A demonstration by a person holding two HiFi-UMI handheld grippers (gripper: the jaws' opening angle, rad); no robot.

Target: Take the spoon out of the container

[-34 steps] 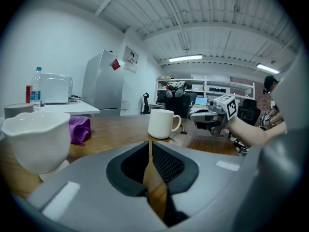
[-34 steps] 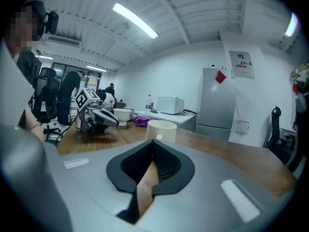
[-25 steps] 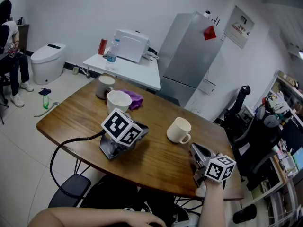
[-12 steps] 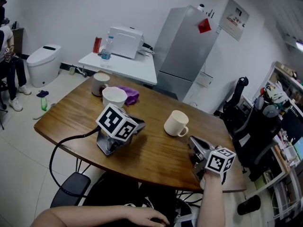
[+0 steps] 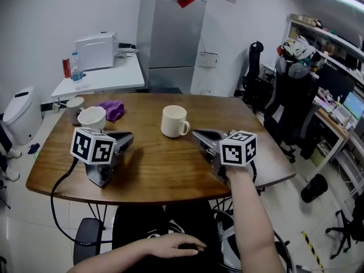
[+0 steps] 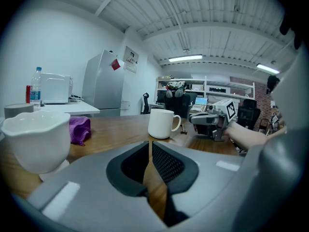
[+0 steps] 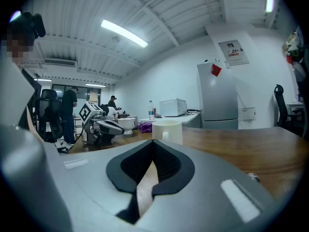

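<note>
Mug (image 5: 173, 121): white, upright at mid-table (image 5: 153, 169), handle turned to the right in the head view; contents cannot be made out. Bowl (image 5: 92, 117): white, upright, near the table's far left edge, well apart from the mug.
</note>
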